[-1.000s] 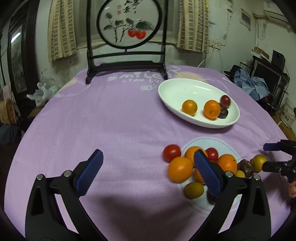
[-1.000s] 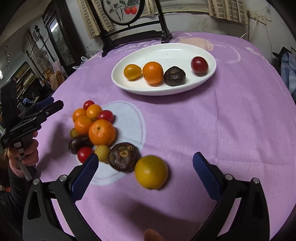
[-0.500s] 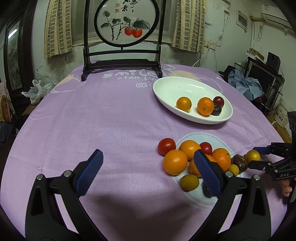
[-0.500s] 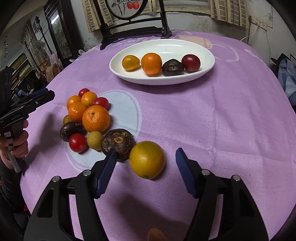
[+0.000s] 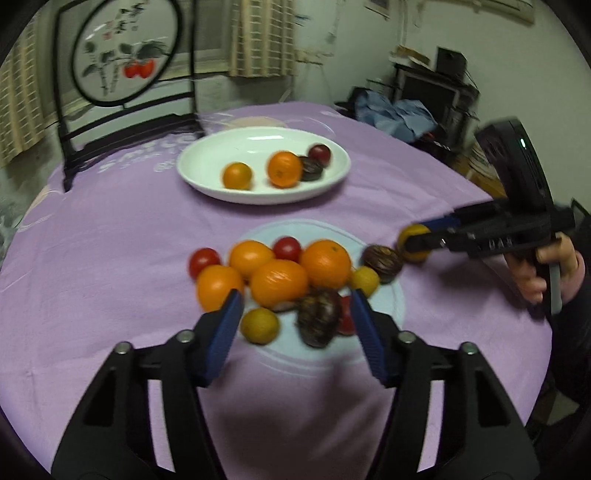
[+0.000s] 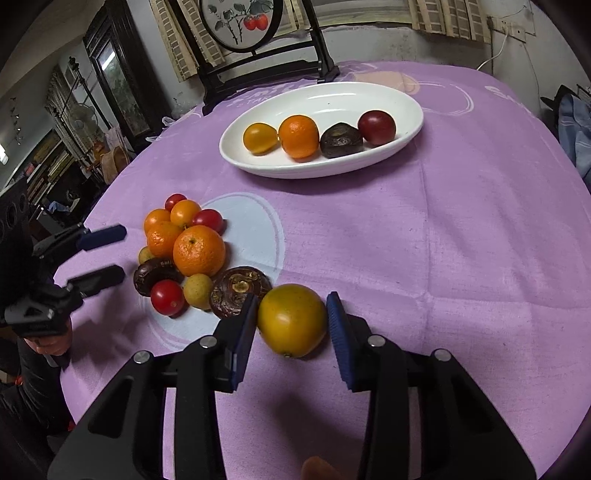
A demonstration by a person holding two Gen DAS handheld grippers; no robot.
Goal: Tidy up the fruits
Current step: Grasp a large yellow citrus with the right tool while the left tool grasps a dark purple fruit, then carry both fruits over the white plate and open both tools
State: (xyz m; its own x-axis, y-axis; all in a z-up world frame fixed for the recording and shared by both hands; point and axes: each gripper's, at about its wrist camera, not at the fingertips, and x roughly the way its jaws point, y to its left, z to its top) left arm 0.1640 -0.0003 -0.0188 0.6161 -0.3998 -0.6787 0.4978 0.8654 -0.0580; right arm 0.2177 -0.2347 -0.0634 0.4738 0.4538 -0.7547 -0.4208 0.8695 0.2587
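Purple cloth: covers the round tabletop [image 6: 461, 240]; bare cloth runs wide on the right side and along the near edge.
Left gripper [image 6: 101, 254]: blue pads spread apart, nothing between them, hovering just beside the left of the fruit heap; in its own view the pads frame a small yellow fruit [image 5: 259, 325] and a dark brown fruit [image 5: 319, 317].
Fruit heap [image 6: 184, 251]: oranges, red tomatoes, brown and yellow fruits packed touching on the pale blue circle [image 6: 255, 229] printed on the cloth.
Yellow-orange fruit [image 6: 291, 319]: sits on the cloth at the heap's right end, just beside a brown fruit [image 6: 238, 290].
Right gripper [image 6: 291, 321]: pads narrowed on both sides of that fruit; left pad looks touching, right pad close, contact unclear.
White oval dish [image 6: 369, 96]: farther back, well apart from the heap, holding four fruits in a row.
Dark framed screen [image 6: 255, 22]: stands at the far edge behind the dish.
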